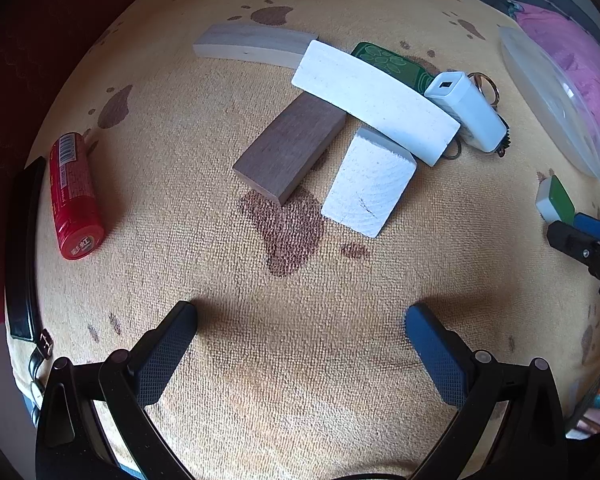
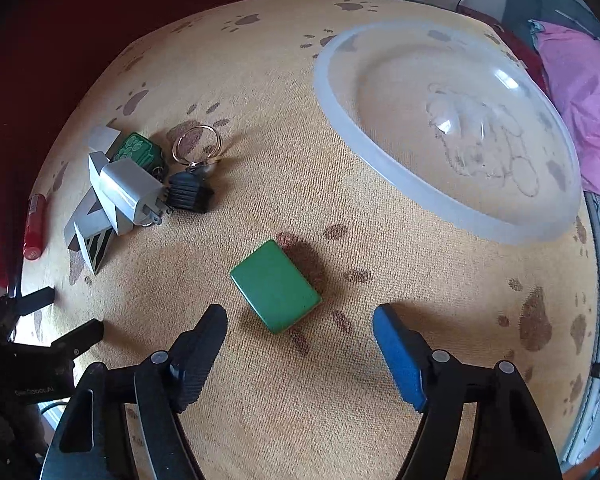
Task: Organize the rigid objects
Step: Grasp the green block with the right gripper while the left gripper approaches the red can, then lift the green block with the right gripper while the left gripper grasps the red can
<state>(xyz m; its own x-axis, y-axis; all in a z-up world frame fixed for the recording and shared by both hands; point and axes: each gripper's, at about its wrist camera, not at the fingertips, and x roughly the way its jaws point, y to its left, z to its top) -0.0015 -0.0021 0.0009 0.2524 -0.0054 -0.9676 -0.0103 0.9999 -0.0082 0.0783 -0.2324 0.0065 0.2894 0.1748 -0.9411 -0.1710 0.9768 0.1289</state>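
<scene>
In the left wrist view, a pile lies ahead on the paw-print cloth: a dark wooden block (image 1: 290,148), a white block (image 1: 370,182), a long white bar (image 1: 374,100), a grey wooden bar (image 1: 256,44), a white charger (image 1: 466,110), a green card (image 1: 392,64) and key rings (image 1: 486,84). My left gripper (image 1: 300,316) is open and empty, short of the pile. In the right wrist view, a green tile (image 2: 275,285) lies just ahead of my open, empty right gripper (image 2: 300,314). The same tile shows at the left view's right edge (image 1: 556,200).
A red can (image 1: 74,196) lies on its side at the left, next to a black strap (image 1: 20,248). A large clear plastic bowl (image 2: 400,176) stands at the right rear. A pink cloth (image 2: 584,92) lies beyond it. The charger (image 2: 130,192) and black comb-like piece (image 2: 188,192) sit left.
</scene>
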